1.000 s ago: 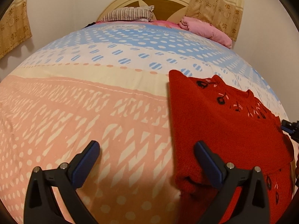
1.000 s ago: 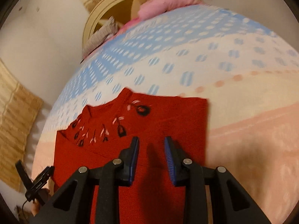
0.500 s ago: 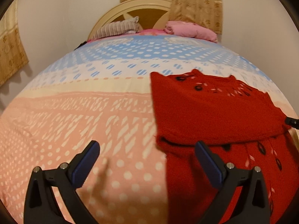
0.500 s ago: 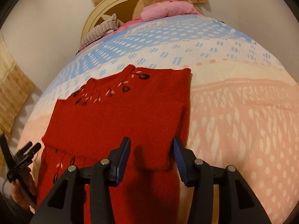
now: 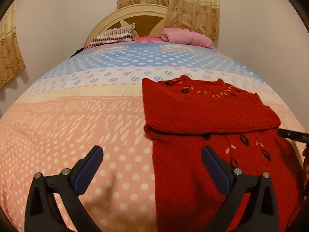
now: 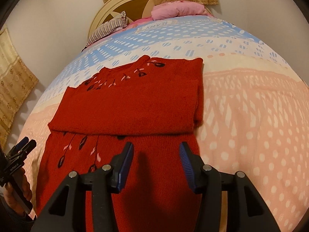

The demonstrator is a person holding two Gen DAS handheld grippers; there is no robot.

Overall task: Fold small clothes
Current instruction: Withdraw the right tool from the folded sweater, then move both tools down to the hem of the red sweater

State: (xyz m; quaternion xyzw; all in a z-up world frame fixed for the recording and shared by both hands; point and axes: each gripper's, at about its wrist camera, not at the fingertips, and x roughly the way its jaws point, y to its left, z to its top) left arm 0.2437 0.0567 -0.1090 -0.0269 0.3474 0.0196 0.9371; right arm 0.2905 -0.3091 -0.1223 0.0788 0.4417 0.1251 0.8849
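So, red sweater (image 6: 127,106) lies flat on the bedspread (image 5: 77,119), on the peach part with its collar end reaching the cream and blue bands. Sleeves are folded across the chest in a thick band, embroidered lower body sticking out toward the cameras (small dark and pink leaf stitching at neck and hem).

Left gripper (image 5: 152,164) hangs over the bedspread just beside the sweater's edge, jaws wide apart, nothing between them; one finger is over bare spread, the other over red knit. Right gripper (image 6: 155,163) sits above the lower body of the sweater, jaws partly spread, pads not pressing on the fabric, empty. In the right wrist view the left gripper shows at the edge in a hand (image 6: 17,191).

Far end of bed: striped pillow (image 5: 114,35), pink blanket (image 5: 185,36), rounded headboard (image 5: 123,17), curtain (image 5: 191,5) behind.
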